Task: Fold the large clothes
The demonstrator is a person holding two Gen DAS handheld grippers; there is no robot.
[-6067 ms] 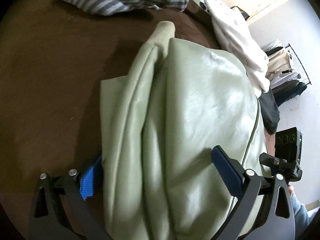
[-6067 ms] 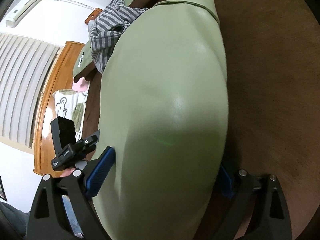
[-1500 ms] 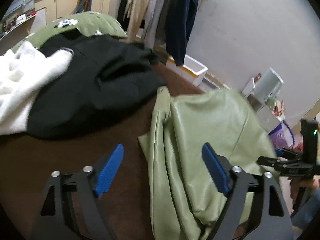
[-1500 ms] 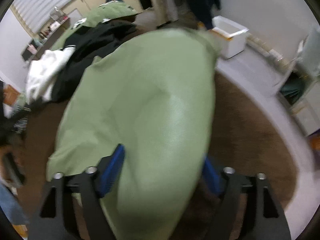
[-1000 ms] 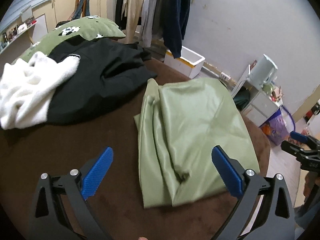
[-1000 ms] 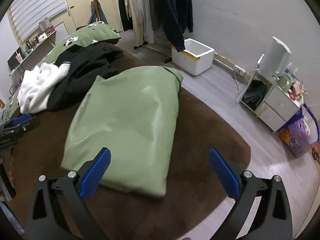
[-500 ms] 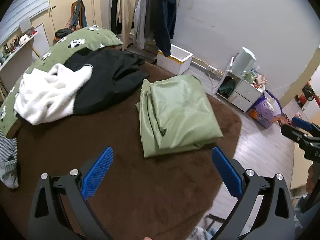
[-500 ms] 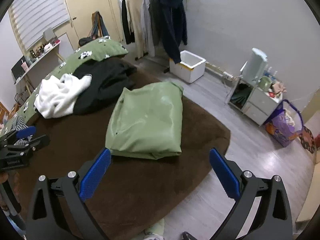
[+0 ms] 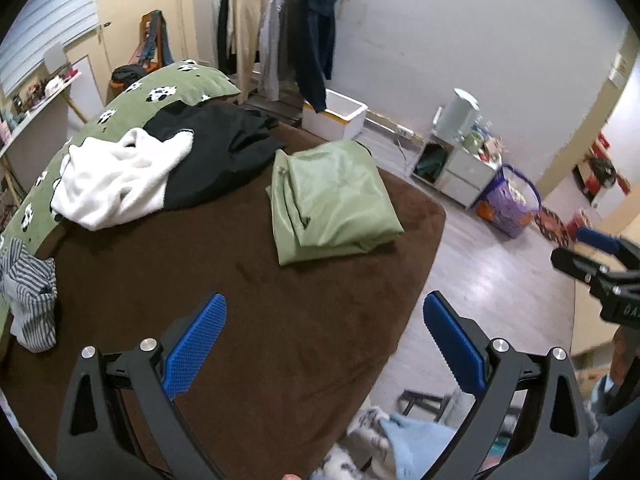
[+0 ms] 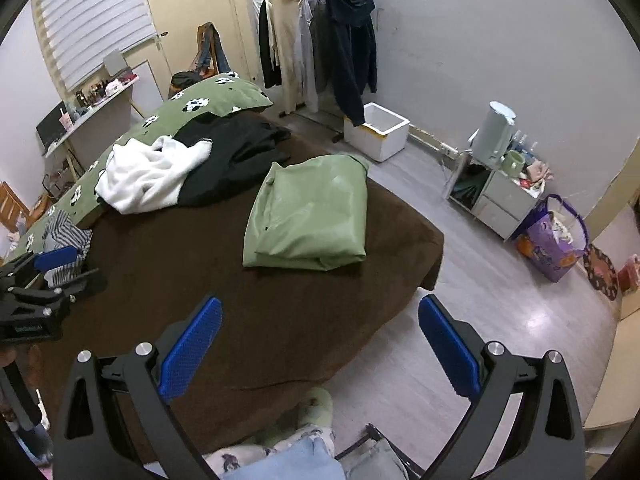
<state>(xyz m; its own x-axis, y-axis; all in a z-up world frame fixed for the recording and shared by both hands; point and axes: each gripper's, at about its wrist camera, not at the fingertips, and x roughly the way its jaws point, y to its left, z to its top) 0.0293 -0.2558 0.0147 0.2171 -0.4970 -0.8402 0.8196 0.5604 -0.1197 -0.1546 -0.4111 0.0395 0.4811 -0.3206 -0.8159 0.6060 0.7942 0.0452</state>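
Note:
A light green garment (image 9: 332, 200) lies folded into a rectangle on the brown bed cover (image 9: 224, 300), near the bed's far corner; it also shows in the right wrist view (image 10: 310, 216). My left gripper (image 9: 324, 320) is open and empty, held well back above the near part of the bed. My right gripper (image 10: 318, 322) is open and empty, held above the bed's near edge. Each gripper shows at the edge of the other's view.
A white fleece (image 9: 116, 176), a black garment (image 9: 216, 156) and a striped garment (image 9: 28, 288) lie at the bed's left. A clothes rack (image 10: 316, 40), white box (image 10: 378, 130), small cabinet (image 10: 496, 196) and purple bag (image 10: 548, 240) stand on the floor. My slippered feet (image 10: 316, 408) are below.
Both grippers let go of the green garment, which now lies folded near the bed's corner. Both have pulled far back and up from it, open.

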